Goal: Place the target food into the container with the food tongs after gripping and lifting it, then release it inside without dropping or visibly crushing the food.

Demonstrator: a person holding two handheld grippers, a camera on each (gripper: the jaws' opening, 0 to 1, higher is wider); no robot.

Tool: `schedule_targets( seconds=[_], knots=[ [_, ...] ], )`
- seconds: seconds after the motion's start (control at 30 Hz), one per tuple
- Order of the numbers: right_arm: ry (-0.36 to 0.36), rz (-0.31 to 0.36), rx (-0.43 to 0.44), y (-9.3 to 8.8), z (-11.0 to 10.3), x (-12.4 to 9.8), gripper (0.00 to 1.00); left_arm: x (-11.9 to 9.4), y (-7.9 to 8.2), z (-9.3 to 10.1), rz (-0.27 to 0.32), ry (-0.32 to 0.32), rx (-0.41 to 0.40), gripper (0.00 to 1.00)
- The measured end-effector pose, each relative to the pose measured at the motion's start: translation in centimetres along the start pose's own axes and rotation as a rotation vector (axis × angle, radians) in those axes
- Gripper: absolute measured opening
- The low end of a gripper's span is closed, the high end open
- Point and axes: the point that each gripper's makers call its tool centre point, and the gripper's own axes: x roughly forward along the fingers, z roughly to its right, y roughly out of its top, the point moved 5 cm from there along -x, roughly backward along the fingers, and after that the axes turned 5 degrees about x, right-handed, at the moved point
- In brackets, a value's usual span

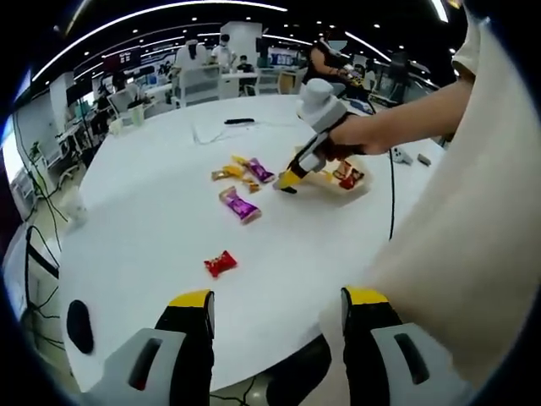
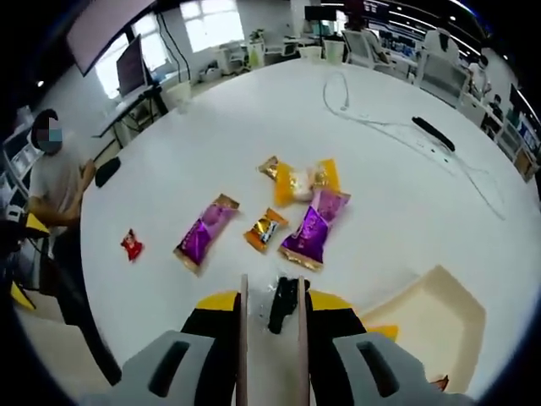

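Several wrapped candies lie on the white round table (image 2: 169, 152): two purple ones (image 2: 205, 233) (image 2: 314, 228), a yellow one (image 2: 300, 182), a small orange one (image 2: 265, 228) and a red one (image 2: 131, 245) off to the left. My right gripper (image 2: 272, 303) is shut on the food tongs (image 2: 243, 338), whose two metal arms point at the candies. A small dark item (image 2: 283, 304) sits between the arms; whether it is gripped I cannot tell. The beige container (image 2: 439, 313) is at the lower right. My left gripper (image 1: 277, 300) stands open near the table edge, close to the red candy (image 1: 220, 264). A hand carries the right gripper (image 1: 289, 182) beside the container (image 1: 359, 188).
A white cable (image 2: 380, 127) and a black bar-shaped object (image 2: 433, 133) lie on the far side of the table. A person (image 2: 55, 178) sits at its left edge. A black cable (image 1: 391, 194) and a dark oval object (image 1: 79, 323) lie nearer me. Desks, chairs and people stand beyond.
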Motion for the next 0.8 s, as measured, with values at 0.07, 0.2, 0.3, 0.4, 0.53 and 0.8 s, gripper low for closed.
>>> schedule_targets(
  seconds=[0.07,0.2,0.3,0.4,0.53,0.8],
  knots=[
    [0.01,-0.003,-0.004,-0.08,-0.25,0.16,0.29,0.04,-0.1,-0.01,-0.002,-0.001,0.001,0.6],
    [0.03,-0.01,-0.018,-0.32,-0.54,0.4,0.29,0.1,-0.11,-0.11,-0.002,0.0,0.001,0.6],
    [0.021,0.002,-0.04,-0.29,-0.3,0.47,0.29,0.13,0.03,-0.21,0.001,0.001,0.004,0.6],
    [0.008,0.002,-0.062,-0.32,-0.42,0.26,0.29,0.15,0.16,-0.29,0.006,0.003,0.001,0.6],
    [-0.011,-0.003,-0.073,-0.5,-0.14,0.22,0.28,0.19,0.09,-0.28,0.006,0.003,-0.001,0.6],
    [-0.019,-0.016,-0.093,-0.85,0.14,0.51,0.27,0.07,-0.19,-0.26,0.002,0.006,-0.008,0.6]
  ],
)
